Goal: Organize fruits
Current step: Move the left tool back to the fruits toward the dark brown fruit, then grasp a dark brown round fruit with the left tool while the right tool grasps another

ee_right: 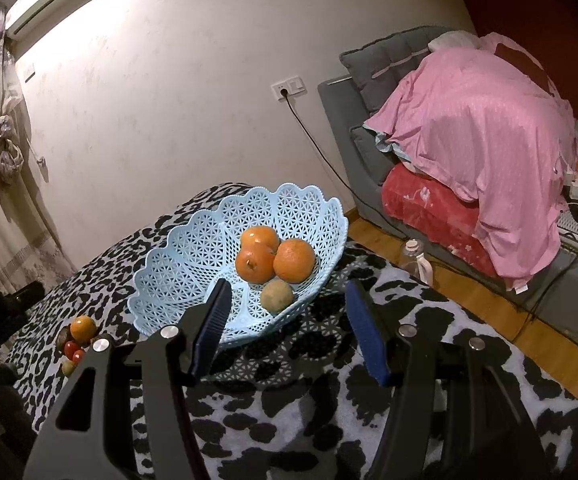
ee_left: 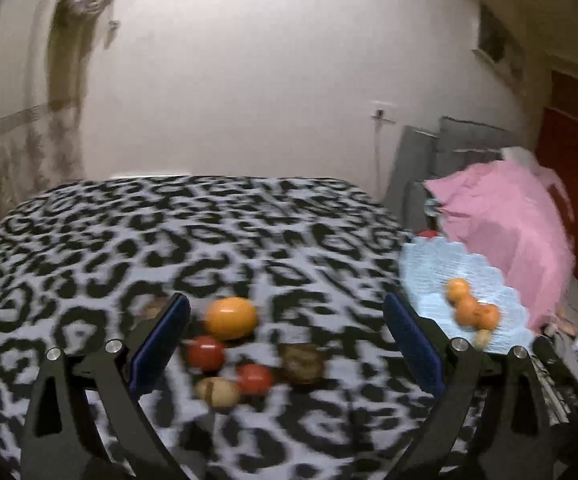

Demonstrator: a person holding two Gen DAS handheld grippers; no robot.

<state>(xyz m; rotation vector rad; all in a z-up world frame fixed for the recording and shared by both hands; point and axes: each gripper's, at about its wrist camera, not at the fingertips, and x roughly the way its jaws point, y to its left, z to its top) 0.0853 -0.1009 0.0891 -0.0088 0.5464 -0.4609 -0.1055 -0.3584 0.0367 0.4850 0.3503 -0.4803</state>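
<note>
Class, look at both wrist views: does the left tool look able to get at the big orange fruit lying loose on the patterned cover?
Probably yes. The left tool is open and empty, and the big orange fruit lies just ahead between its fingers, uncovered on the patterned cover. Two red fruits sit close beside it and might get nudged.

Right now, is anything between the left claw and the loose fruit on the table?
Nothing visible. The left claw is open and empty, with the orange and tomatoes right ahead, only bare cloth around them.
</note>
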